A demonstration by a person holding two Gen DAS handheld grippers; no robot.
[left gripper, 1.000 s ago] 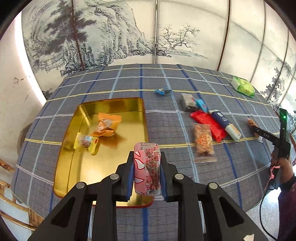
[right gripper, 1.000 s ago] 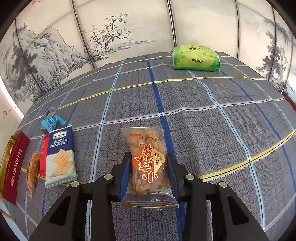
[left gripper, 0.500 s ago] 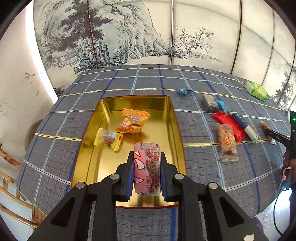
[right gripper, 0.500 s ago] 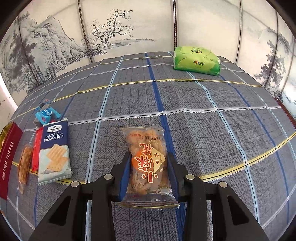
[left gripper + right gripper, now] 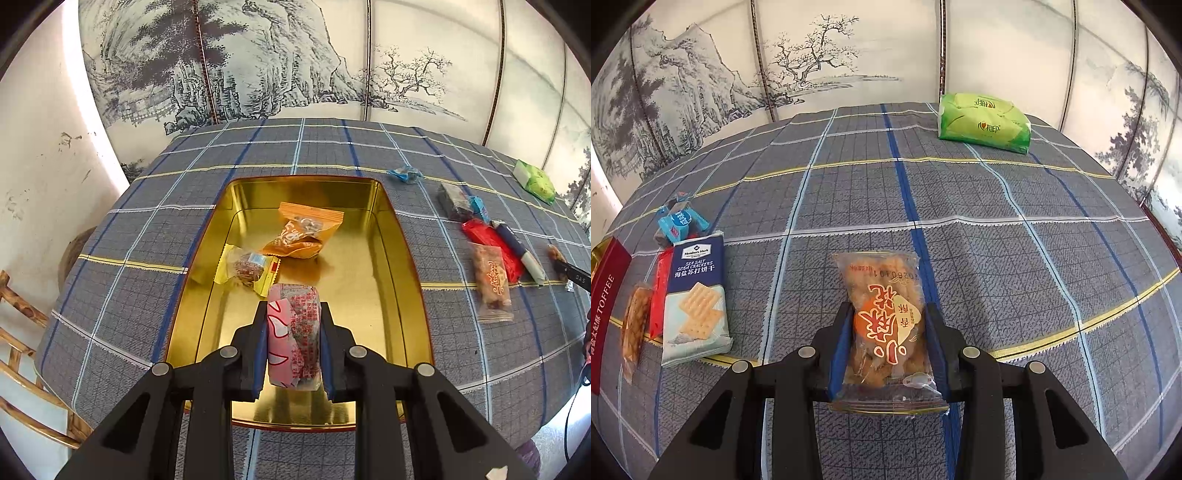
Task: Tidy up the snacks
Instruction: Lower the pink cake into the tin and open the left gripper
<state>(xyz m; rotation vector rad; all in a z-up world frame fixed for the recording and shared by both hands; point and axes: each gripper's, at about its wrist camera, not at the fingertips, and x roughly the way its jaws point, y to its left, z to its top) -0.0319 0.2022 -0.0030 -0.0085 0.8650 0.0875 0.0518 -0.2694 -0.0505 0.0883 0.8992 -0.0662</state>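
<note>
Left gripper [image 5: 293, 339] clamps a pink packet [image 5: 293, 332] over the near half of the gold tin [image 5: 402, 254], which holds an orange packet [image 5: 304, 236] and a yellow candy [image 5: 249, 267]. Right gripper [image 5: 888, 345] clamps a clear pastry bag [image 5: 886, 332] above the cloth [image 5: 1015, 240]. Best practice: lower the pink packet over bare tin floor beside the candy, then part the jaws.

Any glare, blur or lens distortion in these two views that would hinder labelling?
Left wrist view: the gold tin mirrors the wrappers and glares mildly; strong fisheye bending and dark corners; pink snack sharp. Right wrist view: even light, no blur; print readable on the clear snack pack and crackers.
</note>
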